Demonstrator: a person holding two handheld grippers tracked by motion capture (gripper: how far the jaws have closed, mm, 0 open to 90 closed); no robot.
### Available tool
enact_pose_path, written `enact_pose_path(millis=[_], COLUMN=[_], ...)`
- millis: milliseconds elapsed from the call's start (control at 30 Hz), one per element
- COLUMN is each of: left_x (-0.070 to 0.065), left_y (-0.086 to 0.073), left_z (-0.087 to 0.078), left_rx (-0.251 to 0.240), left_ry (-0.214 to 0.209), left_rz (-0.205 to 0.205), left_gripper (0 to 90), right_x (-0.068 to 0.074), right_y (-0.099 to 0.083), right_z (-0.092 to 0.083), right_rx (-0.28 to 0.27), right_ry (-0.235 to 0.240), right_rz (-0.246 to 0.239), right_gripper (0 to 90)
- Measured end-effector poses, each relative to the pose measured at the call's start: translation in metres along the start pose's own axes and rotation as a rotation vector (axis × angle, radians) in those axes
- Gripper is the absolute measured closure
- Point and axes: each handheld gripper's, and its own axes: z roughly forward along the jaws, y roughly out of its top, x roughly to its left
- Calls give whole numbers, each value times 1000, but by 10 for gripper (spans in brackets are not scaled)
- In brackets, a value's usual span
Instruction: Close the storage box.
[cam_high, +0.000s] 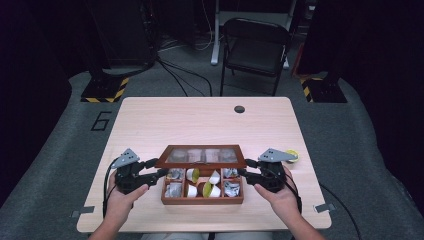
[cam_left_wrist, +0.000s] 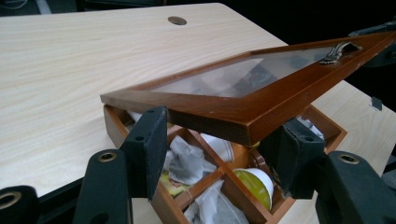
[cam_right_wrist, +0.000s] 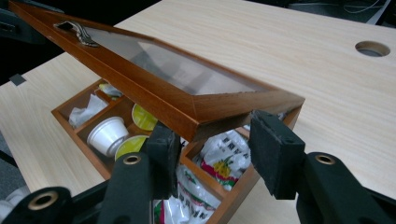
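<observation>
Two hands level, left gripper (cam_high: 159, 173), right gripper (cam_high: 243, 173) pinching glass lid (cam_high: 201, 156) ends

Wooden tea box (cam_high: 202, 199), lid (cam_high: 200, 156) half-raised
Glass-paned lid is tilting over compartments (sachets, small cups) at the table's near edge.

A pale wooden table (cam_high: 210, 120) stands on grey carpet (cam_high: 65, 150), with a round cable hole (cam_high: 239, 109) near the table's far edge. Beyond the table, a dark folding chair (cam_high: 256, 47) faces it (its seat is empty). Left and right of the chair, black stands rest on bases edged with yellow-and-black hazard tape (cam_high: 106, 91). Cables (cam_high: 180, 75) trail over the floor left of the chair. A "6" (cam_high: 101, 121) is marked on the carpet left of the table. The surroundings are dark.
</observation>
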Motion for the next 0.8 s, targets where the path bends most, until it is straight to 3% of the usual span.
enact_pose_path(millis=[467,633,800], left_x=[-2,-3,-3], left_y=[-22,-27,-32], left_z=[2,2,2], left_rx=[29,32,44], left_ry=[22,24,11], left_rz=[11,13,-13], left_gripper=[421,421,422], right_x=[5,6,8], right_y=[-28,-33,-38], right_z=[5,6,7], right_rx=[-7,-12,-7], right_ry=[-2,-10,-3], right_rz=[7,-21,-13], right_gripper=[540,536,528])
